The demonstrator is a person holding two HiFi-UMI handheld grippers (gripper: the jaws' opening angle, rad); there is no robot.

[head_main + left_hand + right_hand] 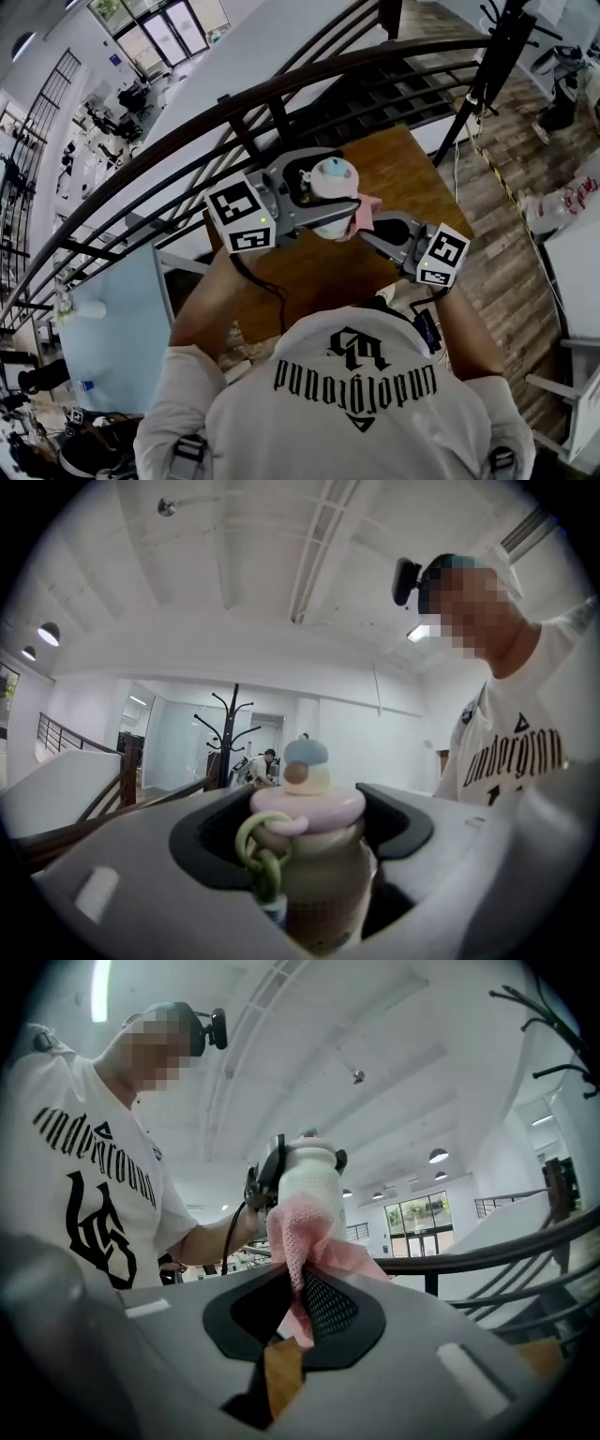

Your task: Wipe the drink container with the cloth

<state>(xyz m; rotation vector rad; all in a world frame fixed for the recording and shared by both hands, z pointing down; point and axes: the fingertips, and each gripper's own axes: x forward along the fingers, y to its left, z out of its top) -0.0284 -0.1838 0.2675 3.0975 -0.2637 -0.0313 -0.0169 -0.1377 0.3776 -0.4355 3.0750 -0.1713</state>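
Holding the pale, rounded plastic drink container [328, 883] with its pink lid and green loop, the left gripper [305, 829] has its jaws closed round the body, over the brown wooden table [300, 277]. Wiping looks under way: the right gripper [298, 1302] pinches a soft, bunched pink mesh cloth [302, 1227] against the container's side. The next move calls for rubbing along the smooth wall with a firm pinch.

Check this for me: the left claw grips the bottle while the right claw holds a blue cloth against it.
One thing is wrong: the cloth is pink, not blue, as the right gripper view shows. Otherwise right: the left claw grips the bottle while the right claw holds the cloth against it.
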